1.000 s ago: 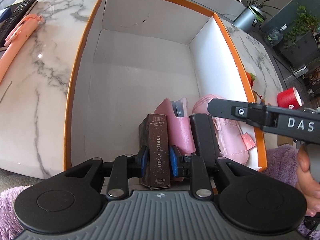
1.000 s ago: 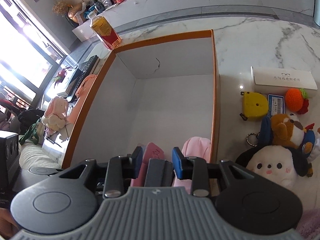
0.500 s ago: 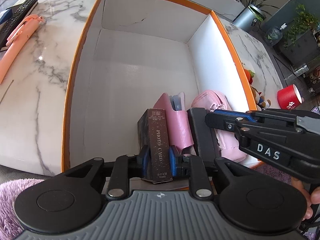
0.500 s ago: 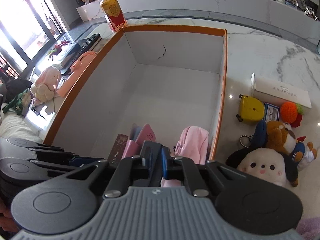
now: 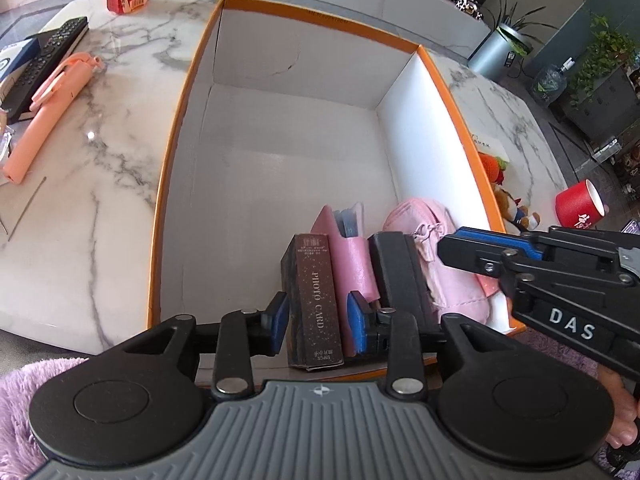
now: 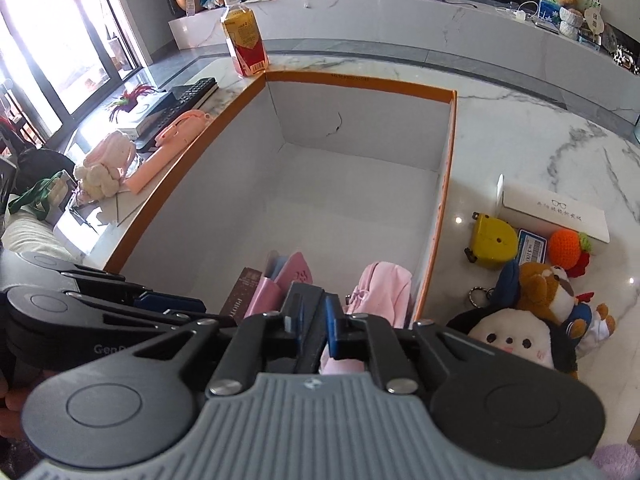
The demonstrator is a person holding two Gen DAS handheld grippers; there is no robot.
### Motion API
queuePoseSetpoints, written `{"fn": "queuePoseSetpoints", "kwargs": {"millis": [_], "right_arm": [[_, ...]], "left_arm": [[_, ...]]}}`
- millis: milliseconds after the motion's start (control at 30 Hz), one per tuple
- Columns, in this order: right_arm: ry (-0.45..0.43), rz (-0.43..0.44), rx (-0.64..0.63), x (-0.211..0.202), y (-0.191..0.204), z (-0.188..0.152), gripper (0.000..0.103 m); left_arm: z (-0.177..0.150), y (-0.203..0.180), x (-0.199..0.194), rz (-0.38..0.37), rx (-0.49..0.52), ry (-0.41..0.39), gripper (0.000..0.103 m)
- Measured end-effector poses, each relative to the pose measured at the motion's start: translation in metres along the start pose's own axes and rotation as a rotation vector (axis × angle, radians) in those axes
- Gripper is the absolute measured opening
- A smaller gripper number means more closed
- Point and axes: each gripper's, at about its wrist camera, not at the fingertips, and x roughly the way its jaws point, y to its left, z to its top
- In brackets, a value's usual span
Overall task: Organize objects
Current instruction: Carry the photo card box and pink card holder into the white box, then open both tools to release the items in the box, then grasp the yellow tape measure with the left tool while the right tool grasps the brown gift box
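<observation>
**Items being stood upright along the near wall of the orange-rimmed box**

Step in hand, as judged: small flat items are being filed on edge, side by side, at the near end of the white box [image 5: 280,184].

- Left gripper [image 5: 316,320]: jaws are opening around the dark "PHOTO CARD" box [image 5: 314,300]. The card box is between the blue pads, standing on end against the near wall. Gaps are seen on both sides, so it appears released rather than gripped.
- Right gripper [image 6: 310,326]: jaws are clenched, almost fully. A dark flat case [image 6: 308,312] is seen between the blue pads in the right wrist view, and a grip on it is judged likely. In the left wrist view the same case [image 5: 400,272] is seen upright, between the pink card holder [image 5: 352,264] and the pink pouch [image 5: 436,252].
- Row order in the left wrist view, left to right: card box, pink holder, dark case, pink pouch. All appear to be touching or just beside one another.

Next move, as judged: the left gripper is to be lifted clear without tipping the card box. The dark case is to be seated square before release.

Around: a drink bottle [image 6: 244,40], a remote [image 5: 52,52] and a peach-coloured tool [image 5: 52,104] are noted on the marble top on one side. A yellow tape measure [image 6: 490,236], plush toys [image 6: 524,340] and a white glasses box [image 6: 556,212] are noted on the other.

In the way: the two grippers are close together, and the row is tightly packed. A neighbour could be knocked over on withdrawal.
</observation>
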Motion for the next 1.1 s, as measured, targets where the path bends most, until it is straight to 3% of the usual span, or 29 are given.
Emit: {"fn": "queuePoseSetpoints", "kwargs": {"millis": [33, 100, 133, 333, 433, 667, 833, 900, 933, 1033, 1100], "right_arm": [[-0.012, -0.006, 0.005, -0.005, -0.002, 0.000, 0.013], [-0.039, -0.005, 0.021, -0.016, -0.008, -0.001, 0.029], [-0.050, -0.006, 0.029, -0.021, -0.012, -0.002, 0.031], [-0.087, -0.035, 0.084, -0.048, -0.042, -0.012, 0.036], [-0.084, -0.097, 0.101, -0.057, -0.064, -0.020, 0.037], [-0.018, -0.289, 0.197, -0.070, -0.140, -0.046, 0.043], [0.038, -0.379, 0.221, -0.077, -0.185, -0.063, 0.045], [0.057, -0.425, 0.220, -0.079, -0.202, -0.070, 0.061], [0.069, -0.450, 0.224, -0.079, -0.211, -0.074, 0.065], [0.115, -0.513, 0.269, -0.076, -0.242, -0.086, 0.067], [0.138, -0.538, 0.325, -0.075, -0.266, -0.095, 0.069]], "left_arm": [[0.001, -0.002, -0.002, 0.006, 0.005, -0.010, 0.037], [0.001, -0.007, -0.007, 0.019, 0.022, -0.030, 0.037], [0.002, -0.011, -0.009, 0.024, 0.033, -0.041, 0.037], [0.009, -0.036, -0.020, 0.062, 0.115, -0.108, 0.038], [0.013, -0.055, -0.026, 0.051, 0.184, -0.140, 0.038], [0.022, -0.112, -0.021, -0.021, 0.336, -0.172, 0.038], [0.030, -0.151, -0.001, -0.054, 0.405, -0.152, 0.038], [0.034, -0.162, 0.010, -0.060, 0.417, -0.138, 0.038], [0.036, -0.168, 0.015, -0.064, 0.422, -0.129, 0.038], [0.046, -0.181, 0.030, -0.072, 0.431, -0.102, 0.039], [0.055, -0.189, 0.040, -0.059, 0.429, -0.086, 0.047]]}}
